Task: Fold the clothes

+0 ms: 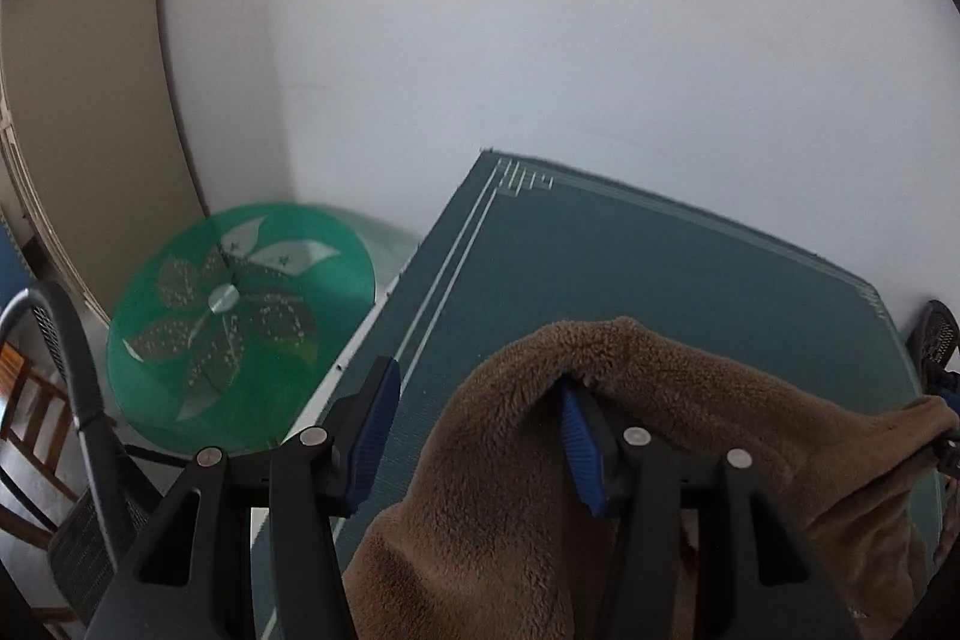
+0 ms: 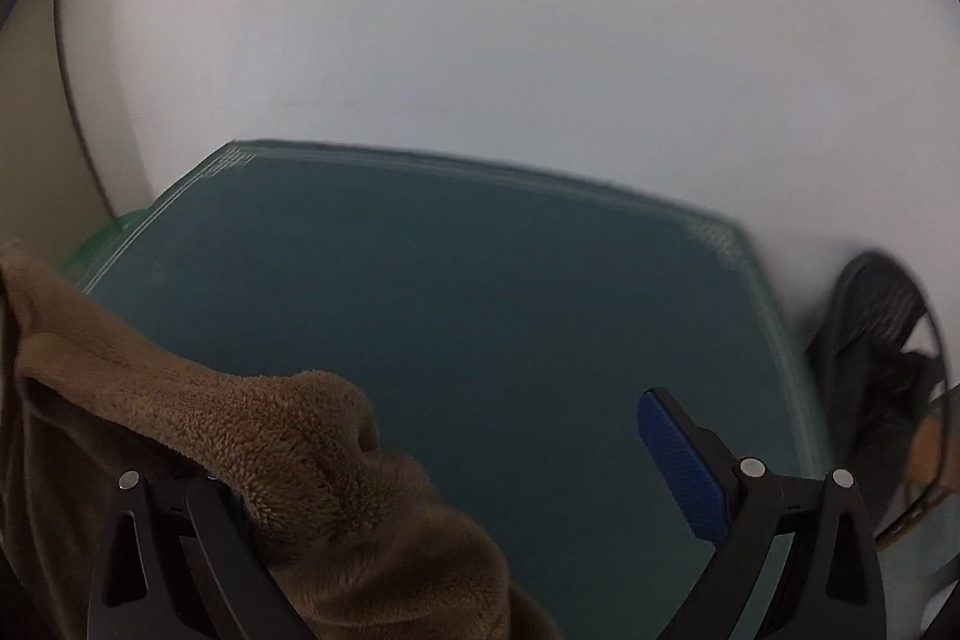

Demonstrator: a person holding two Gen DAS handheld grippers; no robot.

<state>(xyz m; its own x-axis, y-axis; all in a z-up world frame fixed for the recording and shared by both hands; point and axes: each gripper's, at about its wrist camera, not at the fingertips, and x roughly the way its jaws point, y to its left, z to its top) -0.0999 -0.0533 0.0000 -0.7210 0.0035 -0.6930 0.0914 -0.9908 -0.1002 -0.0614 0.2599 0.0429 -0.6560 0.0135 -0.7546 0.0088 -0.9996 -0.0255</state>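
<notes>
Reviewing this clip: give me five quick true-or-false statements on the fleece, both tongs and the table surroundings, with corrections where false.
1. The brown fleece garment is draped over a finger of the left tongs. True.
2. The right tongs are fully shut on the fleece. False: their jaws stand wide apart, with the fleece hung over the left finger.
3. The garment lies neatly folded flat on the dark green table. False: it hangs bunched, lifted across both tongs.
4. A green round glass disc with a leaf pattern sits beside the table. True.
5. A second garment lies on the far half of the table. False: that part shows only the bare surface.
</notes>
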